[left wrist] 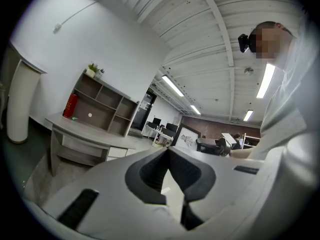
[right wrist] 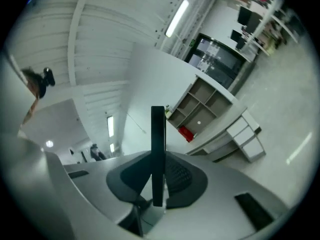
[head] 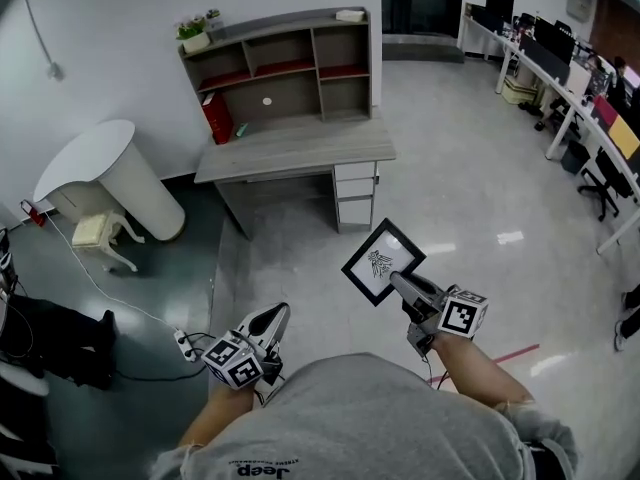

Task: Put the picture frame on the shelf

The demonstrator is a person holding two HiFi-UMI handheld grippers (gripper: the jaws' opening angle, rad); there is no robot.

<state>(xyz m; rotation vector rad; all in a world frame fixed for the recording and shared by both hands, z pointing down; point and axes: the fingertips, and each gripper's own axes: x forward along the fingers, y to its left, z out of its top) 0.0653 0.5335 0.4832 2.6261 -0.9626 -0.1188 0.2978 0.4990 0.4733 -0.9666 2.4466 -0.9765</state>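
The grey shirt (head: pixel 370 418) bears small print that seems to read "Jeep".

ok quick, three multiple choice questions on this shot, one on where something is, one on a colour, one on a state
1. Where is the picture frame?
A. on the desk
B. in the right gripper
C. lying on the floor

2. What colour is the frame's border?
A. red
B. white
C. black

3. How is the left gripper?
A. shut and empty
B. shut on the frame
C. wide open

Answers:
1 B: the right gripper view shows its jaws clamped on the frame's edge.
2 C: the head view shows a black border round a white inside.
3 A: the left gripper view shows its jaws meeting with nothing between them.
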